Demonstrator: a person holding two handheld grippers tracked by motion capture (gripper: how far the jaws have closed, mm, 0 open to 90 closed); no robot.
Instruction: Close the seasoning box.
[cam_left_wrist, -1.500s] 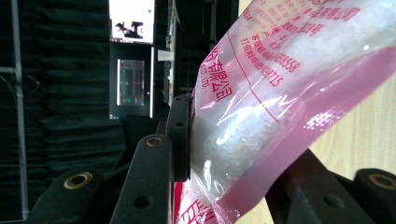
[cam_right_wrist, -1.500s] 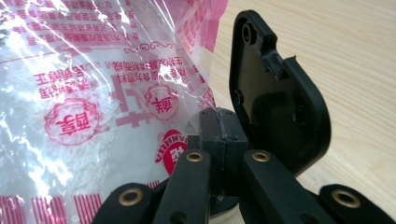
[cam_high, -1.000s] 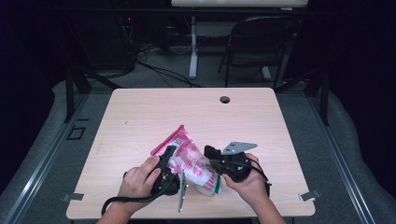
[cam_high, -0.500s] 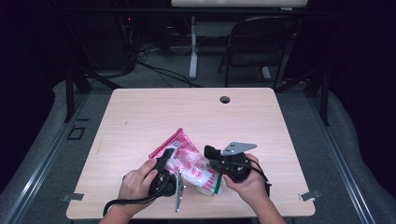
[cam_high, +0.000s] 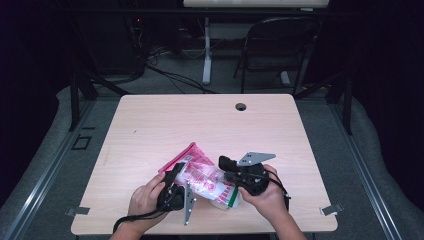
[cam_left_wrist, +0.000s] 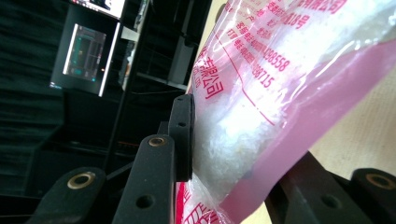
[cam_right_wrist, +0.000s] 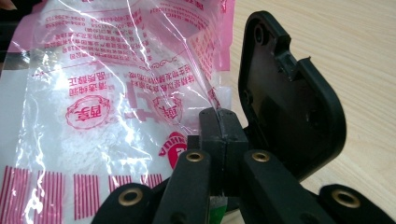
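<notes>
high view: pink bag (cam_high: 202, 176) lies at the bench (cam_high: 150, 130) near edge, between both hands. left gripper view: left gripper (cam_left_wrist: 233, 158) clamps the bag's filled body. right gripper view: right gripper (cam_right_wrist: 219, 128) pinches the bag's edge.

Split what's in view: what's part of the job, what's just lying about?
In the job:
- pink-and-clear plastic bag of white granules
- left tongs, clamped on the bag
- right tongs, pinching the bag's edge

Lying about:
- light wooden table
- black folding chair
</notes>
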